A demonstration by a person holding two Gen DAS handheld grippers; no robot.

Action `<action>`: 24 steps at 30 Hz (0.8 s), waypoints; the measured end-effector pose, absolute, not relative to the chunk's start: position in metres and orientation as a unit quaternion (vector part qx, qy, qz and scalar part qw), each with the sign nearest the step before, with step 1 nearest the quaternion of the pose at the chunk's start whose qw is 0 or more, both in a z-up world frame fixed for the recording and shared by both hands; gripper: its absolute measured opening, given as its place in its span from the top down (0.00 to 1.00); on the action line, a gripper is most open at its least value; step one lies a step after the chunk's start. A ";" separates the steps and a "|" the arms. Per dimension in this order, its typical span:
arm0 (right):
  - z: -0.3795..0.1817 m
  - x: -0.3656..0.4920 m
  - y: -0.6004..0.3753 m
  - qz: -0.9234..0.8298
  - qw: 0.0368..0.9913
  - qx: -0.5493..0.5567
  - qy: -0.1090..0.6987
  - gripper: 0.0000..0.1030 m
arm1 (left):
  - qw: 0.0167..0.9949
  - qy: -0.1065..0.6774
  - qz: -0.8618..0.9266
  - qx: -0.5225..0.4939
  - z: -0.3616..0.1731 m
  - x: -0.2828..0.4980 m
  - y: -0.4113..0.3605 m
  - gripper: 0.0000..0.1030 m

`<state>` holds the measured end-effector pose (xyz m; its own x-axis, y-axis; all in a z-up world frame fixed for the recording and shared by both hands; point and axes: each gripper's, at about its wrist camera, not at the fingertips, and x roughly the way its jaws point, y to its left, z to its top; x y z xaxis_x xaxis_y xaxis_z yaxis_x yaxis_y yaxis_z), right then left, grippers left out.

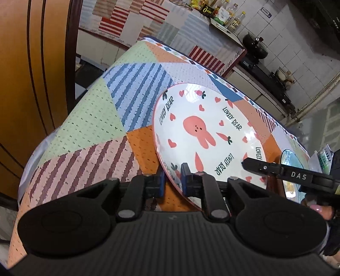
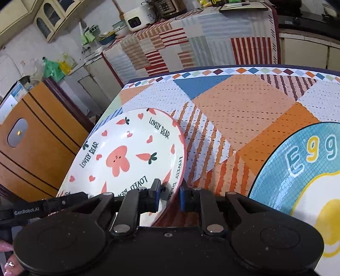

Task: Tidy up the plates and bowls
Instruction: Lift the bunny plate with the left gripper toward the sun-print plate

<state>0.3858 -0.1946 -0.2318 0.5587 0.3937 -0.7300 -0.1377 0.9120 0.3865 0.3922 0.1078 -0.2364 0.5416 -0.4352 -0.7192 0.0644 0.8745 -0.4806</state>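
Observation:
A white plate with a pink rabbit, hearts and "LOVELY BEAR" lettering [image 1: 204, 131] is tilted above the patchwork tablecloth [image 1: 85, 118]. My left gripper [image 1: 173, 180] has its jaws on either side of the plate's near rim. My right gripper [image 2: 170, 194] straddles the opposite rim of the same plate [image 2: 127, 157], with a small gap still showing at its pads. The right gripper also shows in the left wrist view [image 1: 244, 162] at the plate's right edge. A blue plate with an egg picture and "Egg" lettering [image 2: 301, 169] lies on the table to the right.
A brown wooden cabinet [image 1: 31, 85] stands left of the table. A counter with a striped cover [image 2: 191, 42], bottles [image 1: 229, 19] and a black pot [image 1: 255, 45] runs behind. The table's far edge [image 2: 233, 71] has a diamond border.

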 end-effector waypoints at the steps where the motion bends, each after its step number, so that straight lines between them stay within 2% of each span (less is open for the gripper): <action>1: -0.232 0.385 -0.194 0.154 0.872 0.141 0.443 0.80 | 0.852 0.460 -0.149 -0.203 -0.235 0.392 0.108 0.87; 4: -0.233 0.388 -0.200 0.151 0.859 0.174 0.458 0.83 | 0.859 0.461 -0.151 -0.165 -0.228 0.387 0.104 0.86; 16: -0.224 0.359 -0.192 0.196 0.853 0.160 0.457 0.82 | 0.858 0.478 -0.140 -0.124 -0.196 0.354 0.105 0.85; 24: -0.182 0.326 -0.201 0.220 0.864 0.153 0.427 0.81 | 0.866 0.464 -0.158 -0.101 -0.143 0.324 0.101 0.84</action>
